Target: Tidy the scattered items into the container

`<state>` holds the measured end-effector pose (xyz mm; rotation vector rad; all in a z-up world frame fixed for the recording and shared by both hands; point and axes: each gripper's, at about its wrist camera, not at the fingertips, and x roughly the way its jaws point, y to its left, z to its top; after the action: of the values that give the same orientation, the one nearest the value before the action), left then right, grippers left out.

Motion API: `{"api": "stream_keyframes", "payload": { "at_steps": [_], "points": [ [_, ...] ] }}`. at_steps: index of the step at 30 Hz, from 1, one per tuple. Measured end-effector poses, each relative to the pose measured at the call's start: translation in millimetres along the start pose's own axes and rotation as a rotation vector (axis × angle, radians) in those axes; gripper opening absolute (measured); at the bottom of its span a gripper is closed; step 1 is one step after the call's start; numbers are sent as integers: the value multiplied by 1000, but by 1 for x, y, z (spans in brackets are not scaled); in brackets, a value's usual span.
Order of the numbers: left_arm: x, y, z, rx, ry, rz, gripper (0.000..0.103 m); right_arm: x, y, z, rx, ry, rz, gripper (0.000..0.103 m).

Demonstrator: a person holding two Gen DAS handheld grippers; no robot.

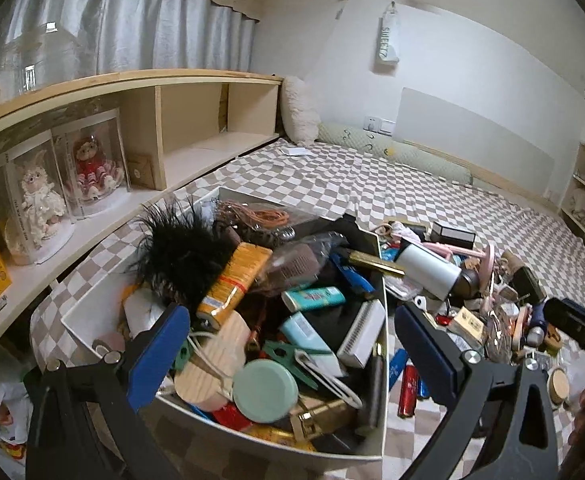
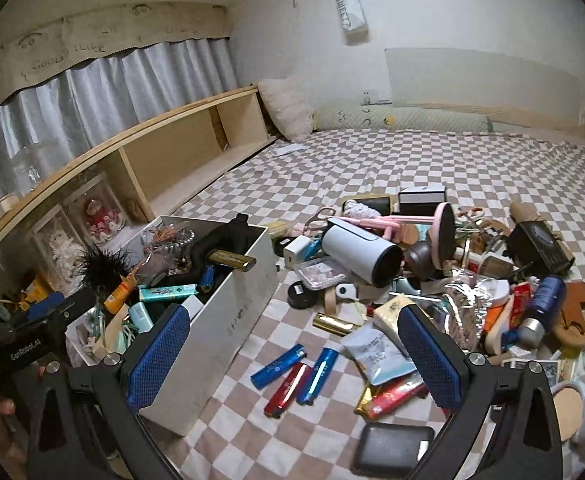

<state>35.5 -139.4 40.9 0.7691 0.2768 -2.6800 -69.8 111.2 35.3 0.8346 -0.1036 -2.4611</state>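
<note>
A white box (image 1: 379, 364) on the checked bedspread is heaped with small items: an orange tube (image 1: 234, 280), a mint round lid (image 1: 265, 390), a black feather piece (image 1: 184, 250). My left gripper (image 1: 292, 348) is open and empty, hovering over the box's near end. The box also shows in the right wrist view (image 2: 228, 312). My right gripper (image 2: 296, 360) is open and empty above several blue and red lighters (image 2: 294, 376) on the bedspread. A scattered pile lies to the right, with a white cylinder (image 2: 358, 252) and a pink stand (image 2: 442, 236).
A wooden shelf (image 1: 92, 92) with boxed dolls (image 1: 36, 200) runs along the left of the bed. A black flat case (image 2: 396, 450) lies near my right gripper. Pillows (image 2: 288, 108) sit at the far wall. The other gripper's body (image 1: 576, 326) shows at the right edge.
</note>
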Motion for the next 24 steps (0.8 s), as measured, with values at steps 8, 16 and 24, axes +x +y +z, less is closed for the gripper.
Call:
{"api": "stream_keyframes", "payload": {
  "at_steps": [8, 16, 24],
  "points": [
    [-8, -13, -13, 41, 7, -29, 103, -18, -11, -15, -5, -17, -19, 103],
    [-18, -20, -24, 80, -13, -28, 103, -38, -26, -29, 34, -55, -24, 103],
    [-33, -24, -34, 86, -56, -40, 103, -54, -33, -45, 7, -82, -48, 103]
  ]
}}
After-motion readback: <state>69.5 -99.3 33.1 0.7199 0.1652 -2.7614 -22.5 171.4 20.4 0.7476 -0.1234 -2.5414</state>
